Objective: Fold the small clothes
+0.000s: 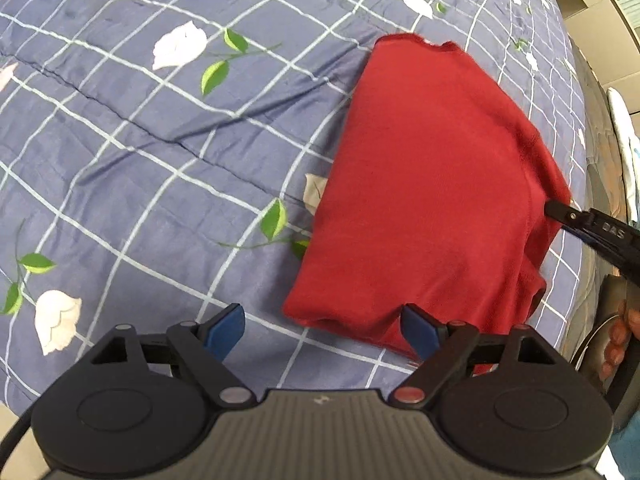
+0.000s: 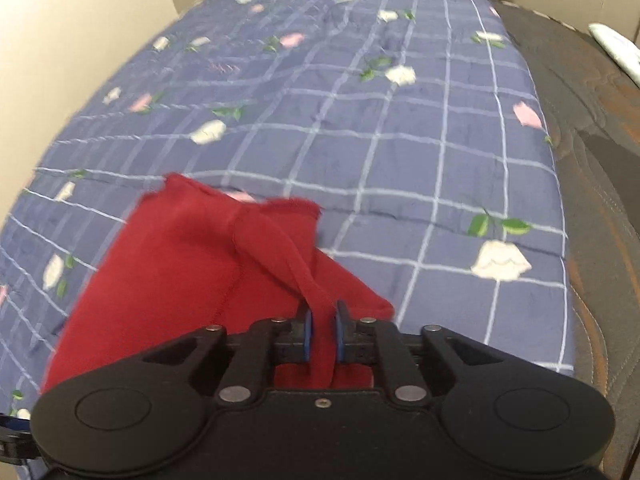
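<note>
A small red garment (image 1: pixel 432 184) lies partly folded on a blue checked bedspread (image 1: pixel 140 152). My left gripper (image 1: pixel 322 330) is open with its blue pads wide apart, just above the garment's near edge, holding nothing. My right gripper (image 2: pixel 323 330) is shut on a bunched strip of the red garment (image 2: pixel 208 272) and lifts that edge off the bed. In the left wrist view the right gripper (image 1: pixel 560 212) shows at the garment's right edge, pinching the cloth.
The bedspread (image 2: pixel 400 152) has white and pink flowers and green leaves. A dark quilted mattress edge (image 2: pixel 600 200) runs along the right. A beige wall (image 2: pixel 60 40) stands at the left. A white object (image 2: pixel 616 46) lies far right.
</note>
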{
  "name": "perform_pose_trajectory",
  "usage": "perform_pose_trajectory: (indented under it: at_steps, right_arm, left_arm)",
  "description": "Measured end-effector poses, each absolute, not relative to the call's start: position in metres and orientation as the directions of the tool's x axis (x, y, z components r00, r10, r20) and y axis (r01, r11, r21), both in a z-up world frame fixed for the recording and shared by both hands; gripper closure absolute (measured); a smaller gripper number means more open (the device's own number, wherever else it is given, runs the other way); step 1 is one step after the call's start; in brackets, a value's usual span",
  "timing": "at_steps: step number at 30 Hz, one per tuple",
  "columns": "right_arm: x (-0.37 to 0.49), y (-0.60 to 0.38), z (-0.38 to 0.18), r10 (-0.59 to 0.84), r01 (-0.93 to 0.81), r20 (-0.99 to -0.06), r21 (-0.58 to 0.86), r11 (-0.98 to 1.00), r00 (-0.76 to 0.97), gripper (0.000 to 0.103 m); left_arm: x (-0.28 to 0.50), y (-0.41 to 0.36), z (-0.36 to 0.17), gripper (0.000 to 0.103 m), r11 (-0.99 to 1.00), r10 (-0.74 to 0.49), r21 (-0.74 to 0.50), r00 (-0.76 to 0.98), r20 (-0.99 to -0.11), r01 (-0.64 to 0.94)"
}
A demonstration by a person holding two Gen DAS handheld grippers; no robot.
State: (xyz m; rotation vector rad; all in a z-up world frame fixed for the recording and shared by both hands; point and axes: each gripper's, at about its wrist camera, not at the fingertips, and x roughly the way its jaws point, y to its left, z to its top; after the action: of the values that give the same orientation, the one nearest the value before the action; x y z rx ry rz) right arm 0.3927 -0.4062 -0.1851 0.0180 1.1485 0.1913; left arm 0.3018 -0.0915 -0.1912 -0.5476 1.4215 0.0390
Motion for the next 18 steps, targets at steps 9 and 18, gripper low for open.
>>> perform_pose_trajectory:
  at_steps: [9, 18]
  right_arm:
    - [0.333, -0.433, -0.184, 0.26, 0.033, -0.899, 0.29, 0.957, 0.354, 0.043]
    - [0.331, -0.438, -0.205, 0.3, 0.16, -0.892, 0.369, 0.916, 0.337, 0.068]
  left_arm:
    - [0.308, -0.085, -0.195, 0.006, 0.868, -0.272, -0.33, 0.199, -0.941, -0.371]
    - [0.313, -0.101, -0.201, 0.006, 0.921, -0.232, -0.269, 0.161, -0.959, -0.281]
